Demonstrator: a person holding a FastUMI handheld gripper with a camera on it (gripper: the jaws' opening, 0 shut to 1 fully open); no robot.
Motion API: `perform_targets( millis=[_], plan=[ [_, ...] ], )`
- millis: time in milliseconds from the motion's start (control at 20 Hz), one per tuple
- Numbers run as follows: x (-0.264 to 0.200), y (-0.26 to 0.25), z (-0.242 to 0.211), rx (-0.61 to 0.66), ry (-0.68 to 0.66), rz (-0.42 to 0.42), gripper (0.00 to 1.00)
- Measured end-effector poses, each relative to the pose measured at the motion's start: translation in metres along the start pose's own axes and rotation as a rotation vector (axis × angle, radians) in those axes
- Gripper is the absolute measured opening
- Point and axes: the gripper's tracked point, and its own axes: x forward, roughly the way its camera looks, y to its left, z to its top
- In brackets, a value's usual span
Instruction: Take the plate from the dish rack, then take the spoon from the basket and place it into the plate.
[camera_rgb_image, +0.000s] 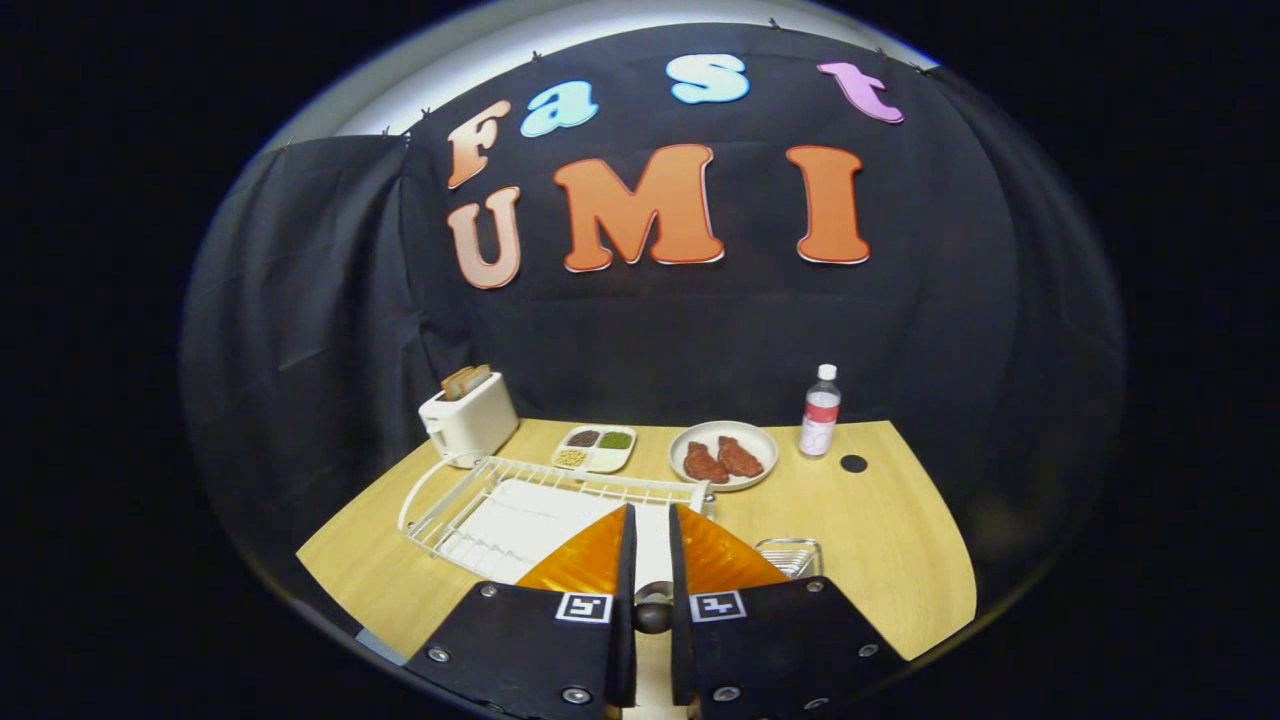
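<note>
Fingers of the hand-held gripper (651, 540) stand close together with a narrow gap between them, hovering above the near edge of a white wire dish rack (520, 510) on a light wooden bench (880, 540). Whether anything is pinched in that gap cannot be told; a pale surface shows through it, and the white sheet lying in the rack runs under the fingers, so the plate to be taken cannot be told apart from the rack's tray. No spoon can be made out.

From the fingertips, a small wire basket (790, 556) sits at about three o'clock, just beside the right finger and partly hidden by it. At one o'clock, beyond the rack's far rail, a round white plate (723, 455) carries two reddish-brown slabs of meat. At eleven o'clock, touching or nearly touching the rack's far rail, a divided white tray (595, 449) holds dark, green and pale yellow helpings in separate compartments. Farther out at ten o'clock, a white toaster (468, 417) stands at the rack's far corner with toast upright in its slots. At two o'clock, near the bench's far edge, a clear bottle (819, 411) with a white cap stands upright, and a small black disc (853, 463) lies flat on the bench just beside it.
</note>
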Motion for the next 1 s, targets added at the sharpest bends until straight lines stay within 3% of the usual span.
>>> perform_targets(
  millis=[450, 800, 1000],
  plan=[
    [-0.001, 0.104, -0.078, -0.071, 0.139, 0.206, 0.14],
    [0.002, 0.14, -0.127, -0.133, 0.204, 0.305, 0.14],
    [0.01, 0.141, -0.148, -0.179, 0.218, 0.316, 0.14]
  ],
)
